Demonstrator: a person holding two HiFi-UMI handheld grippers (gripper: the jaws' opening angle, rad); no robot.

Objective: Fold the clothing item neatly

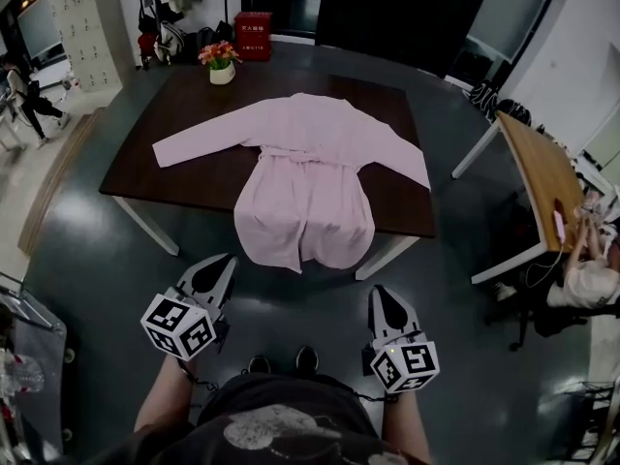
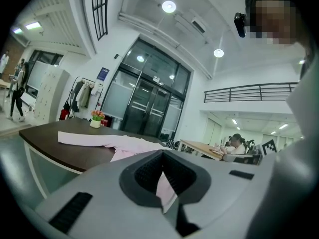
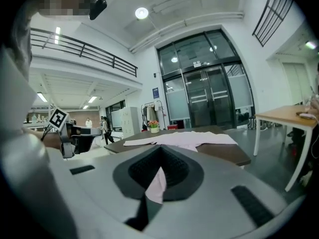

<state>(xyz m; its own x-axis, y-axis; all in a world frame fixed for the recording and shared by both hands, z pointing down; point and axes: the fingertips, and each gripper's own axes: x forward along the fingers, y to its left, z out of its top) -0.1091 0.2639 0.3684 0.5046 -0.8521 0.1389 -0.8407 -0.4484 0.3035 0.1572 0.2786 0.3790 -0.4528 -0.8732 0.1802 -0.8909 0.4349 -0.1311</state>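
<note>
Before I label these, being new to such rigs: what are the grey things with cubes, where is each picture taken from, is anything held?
A person holds two tools: the left gripper and the right gripper, cubes included. One picture comes from a camera on the person's head; the other two from cameras riding on each gripper, looking along its jaws. On the table lies a pink garment, sleeves spread, hem over the near edge; a flower pot at the far edge. Both are shut, empty, short of the table.
</note>
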